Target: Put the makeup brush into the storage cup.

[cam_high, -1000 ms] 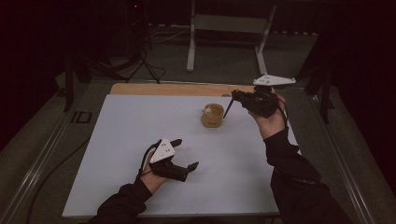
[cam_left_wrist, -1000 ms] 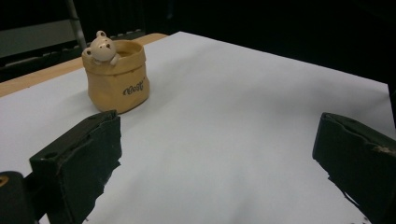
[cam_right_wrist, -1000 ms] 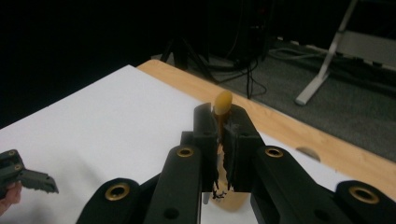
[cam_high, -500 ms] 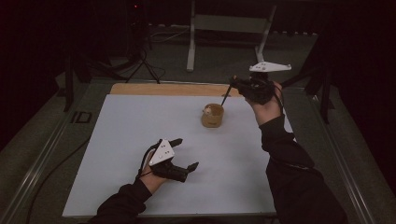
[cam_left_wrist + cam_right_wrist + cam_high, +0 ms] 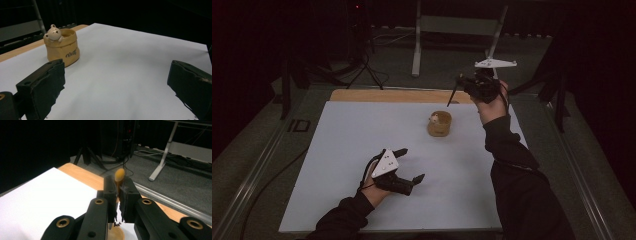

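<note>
A small tan pot (image 5: pixel 439 125) with a bear figure on its rim stands on the white table sheet (image 5: pixel 357 135), right of centre toward the back. My right gripper (image 5: pixel 463 83) is raised above and behind the pot, shut on a thin dark pen (image 5: pixel 452 93) that slants down toward it. In the right gripper view the pen's orange end (image 5: pixel 119 174) pokes up between the closed fingers of the right gripper (image 5: pixel 118 183), with the pot rim (image 5: pixel 115 233) below. My left gripper (image 5: pixel 412 163) rests open on the sheet near the front. In its own view the left gripper (image 5: pixel 116 82) faces the pot (image 5: pixel 62 47) from a distance.
A wooden strip (image 5: pixel 382 95) runs along the table's back edge. Behind it stand a white desk frame (image 5: pixel 417 45) and a tripod with cables (image 5: pixel 362 65) on the floor. Metal rails (image 5: pixel 257 165) border the table.
My right gripper has risen and moved back, carrying the pen up and away from the pot. The left gripper has stayed in place, open.
</note>
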Tool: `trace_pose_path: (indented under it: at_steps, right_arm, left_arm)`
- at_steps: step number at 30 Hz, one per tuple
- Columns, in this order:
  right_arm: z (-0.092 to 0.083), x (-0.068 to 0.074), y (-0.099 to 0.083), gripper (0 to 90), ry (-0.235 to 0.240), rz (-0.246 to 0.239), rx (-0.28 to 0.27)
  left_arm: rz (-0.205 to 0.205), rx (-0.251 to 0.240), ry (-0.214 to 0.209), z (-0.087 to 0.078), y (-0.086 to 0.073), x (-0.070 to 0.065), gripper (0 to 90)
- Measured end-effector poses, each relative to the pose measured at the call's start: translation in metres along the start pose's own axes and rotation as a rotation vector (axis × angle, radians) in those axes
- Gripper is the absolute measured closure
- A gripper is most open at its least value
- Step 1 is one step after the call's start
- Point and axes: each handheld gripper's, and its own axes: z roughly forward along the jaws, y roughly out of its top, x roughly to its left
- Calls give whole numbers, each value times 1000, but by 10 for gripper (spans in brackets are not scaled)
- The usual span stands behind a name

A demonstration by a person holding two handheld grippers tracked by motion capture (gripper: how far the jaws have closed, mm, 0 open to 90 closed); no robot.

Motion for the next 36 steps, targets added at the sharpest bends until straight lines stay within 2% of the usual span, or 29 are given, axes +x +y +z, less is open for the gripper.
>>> trace_pose_path:
  at_steps: [18, 36]
  right_arm:
    - [40, -8, -27, 845, -9, 47, 87]
    - [61, -10, -48, 845, -7, 74, 146]
  left_arm:
    - [0, 3, -1, -1, -1, 1, 24]
    - [3, 5, -5, -1, -2, 0, 24]
